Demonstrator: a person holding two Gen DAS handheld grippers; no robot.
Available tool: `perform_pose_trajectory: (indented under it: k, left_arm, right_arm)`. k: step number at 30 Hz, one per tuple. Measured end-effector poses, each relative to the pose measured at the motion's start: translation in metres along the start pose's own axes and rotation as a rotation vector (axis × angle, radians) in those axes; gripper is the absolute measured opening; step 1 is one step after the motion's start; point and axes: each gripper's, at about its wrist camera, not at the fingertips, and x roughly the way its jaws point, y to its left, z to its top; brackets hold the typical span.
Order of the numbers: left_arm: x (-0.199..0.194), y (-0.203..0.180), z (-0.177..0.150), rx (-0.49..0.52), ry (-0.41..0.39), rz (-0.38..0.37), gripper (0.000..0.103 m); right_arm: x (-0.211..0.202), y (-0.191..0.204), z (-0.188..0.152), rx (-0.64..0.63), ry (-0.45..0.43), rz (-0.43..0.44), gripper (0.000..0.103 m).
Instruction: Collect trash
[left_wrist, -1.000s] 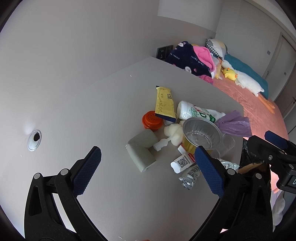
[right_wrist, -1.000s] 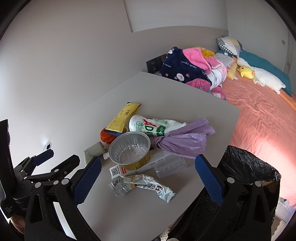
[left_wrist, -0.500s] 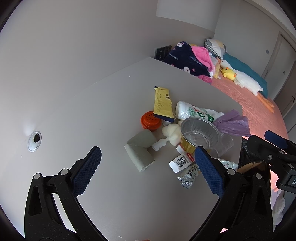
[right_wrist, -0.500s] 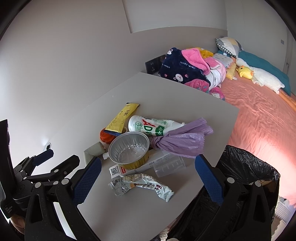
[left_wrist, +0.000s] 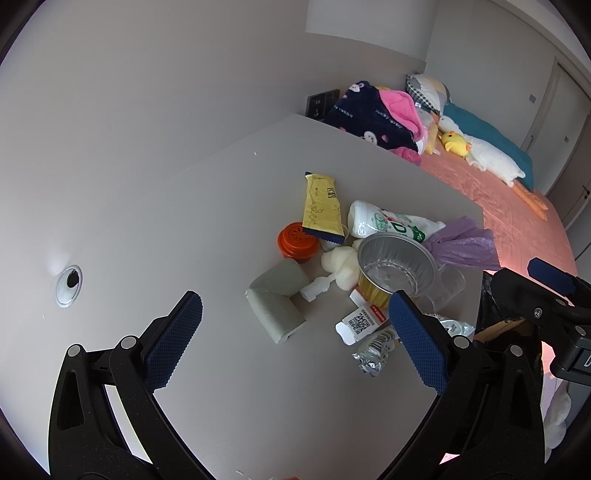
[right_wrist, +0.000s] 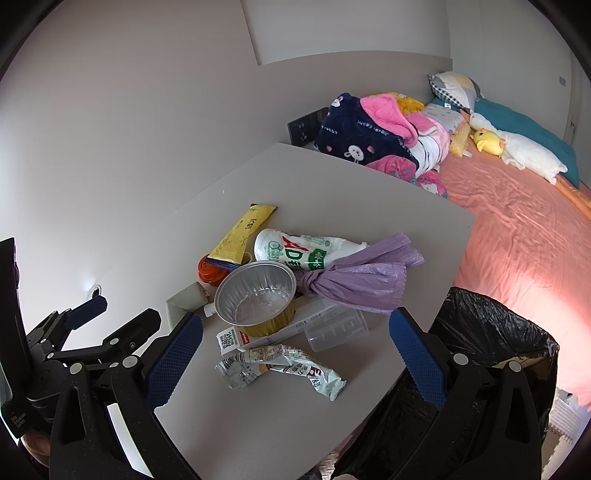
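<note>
A pile of trash lies on the white table (left_wrist: 207, 206): a foil bowl (left_wrist: 397, 263) (right_wrist: 255, 292), a grey foam piece (left_wrist: 277, 304), an orange cap (left_wrist: 296, 240), a yellow wrapper (left_wrist: 320, 208) (right_wrist: 243, 234), a white bottle (right_wrist: 299, 249), a knotted purple bag (right_wrist: 354, 277), a clear cup (right_wrist: 336, 328) and a crumpled silver wrapper (right_wrist: 280, 365). My left gripper (left_wrist: 295, 343) hangs open above the table, short of the foam piece. My right gripper (right_wrist: 295, 362) is open too, over the silver wrapper at the table's near edge. Both hold nothing.
A bin lined with a black bag (right_wrist: 480, 354) stands off the table's right edge. Behind the table lies a bed with a pink sheet (right_wrist: 517, 229), heaped blankets (right_wrist: 373, 136) and plush toys (right_wrist: 517, 147). A cable hole (left_wrist: 68, 282) marks the table's left side.
Both views have drifted very slightly, so the trash pile sits a touch further from the left gripper. Both grippers stay open and the trash has not moved.
</note>
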Motion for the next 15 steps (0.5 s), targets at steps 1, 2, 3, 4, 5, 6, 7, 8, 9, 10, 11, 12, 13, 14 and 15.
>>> perform_pose_trajectory:
  k: [1, 2, 3, 4, 5, 6, 7, 8, 9, 10, 11, 12, 13, 14, 15]
  left_arm:
    - [-0.0001, -0.0003, -0.0002, 0.001, 0.000, -0.001, 0.097]
    - [0.0000, 0.0000, -0.0001, 0.000, -0.001, -0.001, 0.097]
    - [0.0001, 0.0002, 0.0000, 0.000, -0.001, 0.000, 0.097]
    - [0.0003, 0.0001, -0.0002, 0.001, 0.000, -0.001, 0.097]
    - [0.0004, 0.0003, -0.0001, 0.001, 0.000, -0.001, 0.097]
    - [0.0004, 0.0006, 0.0000, 0.001, 0.000, -0.001, 0.097]
    - [0.0005, 0.0012, 0.0001, 0.000, 0.001, -0.001, 0.097]
    - [0.0005, 0.0005, -0.0003, 0.000, 0.001, -0.002, 0.097]
    - [0.0004, 0.0002, -0.0005, 0.000, 0.000, -0.001, 0.097]
    - [0.0003, 0.0001, -0.0006, 0.001, 0.000, -0.001, 0.097]
    - [0.0002, 0.0005, -0.0003, 0.001, 0.000, 0.000, 0.097]
    - [0.0003, 0.0005, -0.0004, 0.000, -0.001, 0.000, 0.097]
    - [0.0008, 0.0009, -0.0006, -0.001, 0.000, 0.000, 0.097]
    - [0.0013, 0.0014, -0.0008, -0.004, 0.001, -0.001, 0.097]
    - [0.0017, 0.0018, -0.0011, -0.005, 0.001, -0.001, 0.097]
  right_arm:
    - [0.0001, 0.0002, -0.0002, 0.000, 0.000, 0.000, 0.100]
    - [0.0001, 0.0002, -0.0002, 0.000, 0.000, 0.000, 0.100]
    - [-0.0001, 0.0001, -0.0003, 0.000, 0.001, 0.001, 0.100]
    - [0.0000, 0.0002, -0.0002, -0.001, 0.000, 0.001, 0.100]
    - [0.0000, 0.0002, -0.0001, -0.001, 0.000, 0.001, 0.100]
    - [0.0000, 0.0000, -0.0001, -0.002, 0.000, 0.000, 0.100]
    - [0.0005, 0.0005, -0.0005, -0.002, 0.000, 0.000, 0.100]
    - [0.0005, 0.0006, -0.0004, -0.001, 0.000, 0.000, 0.100]
    - [0.0005, 0.0006, -0.0004, -0.001, 0.001, 0.001, 0.100]
    - [0.0011, 0.0009, -0.0006, 0.000, 0.002, 0.000, 0.100]
    - [0.0015, 0.0011, -0.0008, 0.000, 0.002, 0.000, 0.100]
    - [0.0015, 0.0012, -0.0010, 0.001, 0.002, -0.001, 0.100]
    - [0.0018, 0.0012, -0.0009, 0.001, 0.003, -0.001, 0.100]
    - [0.0018, 0.0012, -0.0008, 0.001, 0.003, 0.000, 0.100]
    - [0.0018, 0.0014, -0.0011, 0.001, 0.003, 0.000, 0.100]
